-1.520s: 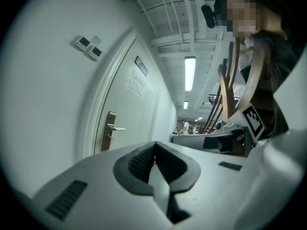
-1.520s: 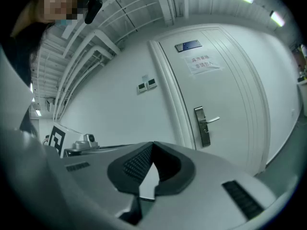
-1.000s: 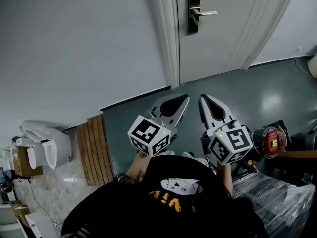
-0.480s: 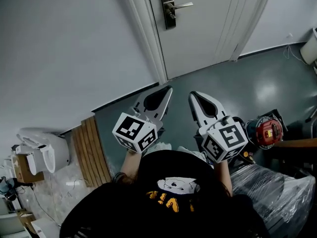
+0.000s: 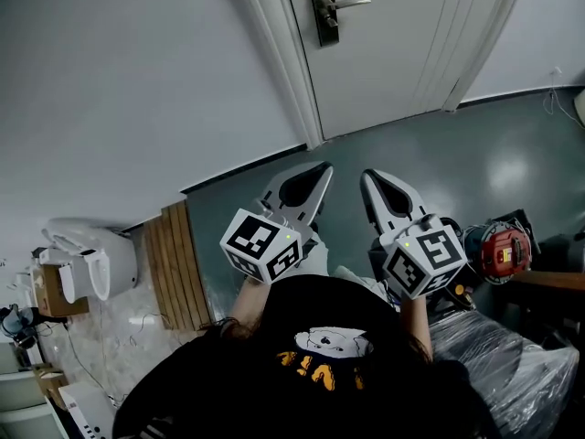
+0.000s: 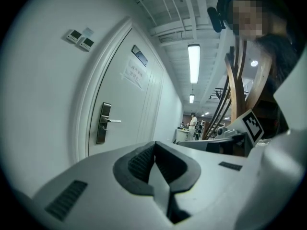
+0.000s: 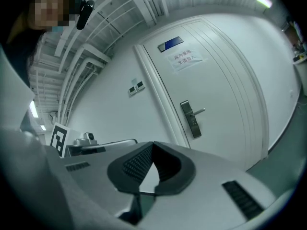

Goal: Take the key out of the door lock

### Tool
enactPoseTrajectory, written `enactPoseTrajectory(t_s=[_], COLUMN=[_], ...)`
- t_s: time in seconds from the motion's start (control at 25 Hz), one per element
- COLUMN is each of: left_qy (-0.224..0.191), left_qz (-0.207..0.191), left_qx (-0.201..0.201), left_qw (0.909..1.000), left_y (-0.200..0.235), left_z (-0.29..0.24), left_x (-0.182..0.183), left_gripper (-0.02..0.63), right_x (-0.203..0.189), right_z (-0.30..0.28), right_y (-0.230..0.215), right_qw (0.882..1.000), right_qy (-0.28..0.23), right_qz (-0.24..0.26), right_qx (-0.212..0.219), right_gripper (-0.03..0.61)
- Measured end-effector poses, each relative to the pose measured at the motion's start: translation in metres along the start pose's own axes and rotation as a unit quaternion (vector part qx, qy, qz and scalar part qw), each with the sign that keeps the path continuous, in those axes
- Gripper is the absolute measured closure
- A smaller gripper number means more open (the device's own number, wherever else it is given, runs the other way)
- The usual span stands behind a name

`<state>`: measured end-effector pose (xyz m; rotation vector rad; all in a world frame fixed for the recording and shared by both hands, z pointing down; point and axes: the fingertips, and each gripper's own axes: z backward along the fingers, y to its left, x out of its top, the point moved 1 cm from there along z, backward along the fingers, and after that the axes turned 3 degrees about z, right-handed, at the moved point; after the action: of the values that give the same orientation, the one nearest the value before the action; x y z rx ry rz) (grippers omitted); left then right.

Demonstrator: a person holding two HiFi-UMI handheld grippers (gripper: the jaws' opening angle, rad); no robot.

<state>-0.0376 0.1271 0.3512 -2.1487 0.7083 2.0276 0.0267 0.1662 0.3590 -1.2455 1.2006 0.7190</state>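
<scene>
The white door (image 5: 402,53) stands shut ahead of me, with a dark metal lock plate (image 5: 322,9) and a silver lever handle (image 5: 352,3) on its left side. The same lock plate (image 6: 102,123) shows in the left gripper view and the lock plate (image 7: 192,120) again in the right gripper view. No key can be made out at this distance. My left gripper (image 5: 324,168) and right gripper (image 5: 368,176) are held side by side, well short of the door. Both are shut with nothing between the pads, as the left gripper (image 6: 154,145) and right gripper (image 7: 152,145) show up close.
The white door frame (image 5: 279,62) runs left of the lock. Wooden planks (image 5: 174,263) and a white fixture (image 5: 91,263) lie at the left. A red and black device (image 5: 498,250) and a plastic-wrapped bundle (image 5: 498,359) sit at the right. A paper sign (image 7: 187,59) hangs on the door.
The head view has shifted, so the lock plate now sits higher and further left than a second ago. Both grippers stay shut, side by side, at about the same spot.
</scene>
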Motion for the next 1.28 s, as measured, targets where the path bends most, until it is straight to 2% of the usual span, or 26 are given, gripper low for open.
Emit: enactPoseTrajectory(t_s=[0.24, 0.52, 1.28], left_qy=[0.009, 0.002, 0.018], left_qz=[-0.008, 0.006, -0.007], left_qx=[0.007, 0.002, -0.060], left_qw=[0.9999, 1.0000, 0.9980], left_y=[0.023, 0.078, 0.245], left_z=[-0.010, -0.041, -0.122], left_x=[-0.001, 0.006, 0.058], left_gripper=[0.606, 0.606, 0.606], right_x=[0.000, 0.005, 0.032], right_z=[-0.026, -0.081, -0.275], right_y=[-0.012, -0.035, -0.077], right_qw=[1.000, 1.000, 0.997], right_qy=[0.001, 0.011, 0.038], right_qz=[-0.022, -0.018, -0.028], right_qx=[0.011, -0.001, -0.053], right_gripper=[0.575, 0.575, 0.575])
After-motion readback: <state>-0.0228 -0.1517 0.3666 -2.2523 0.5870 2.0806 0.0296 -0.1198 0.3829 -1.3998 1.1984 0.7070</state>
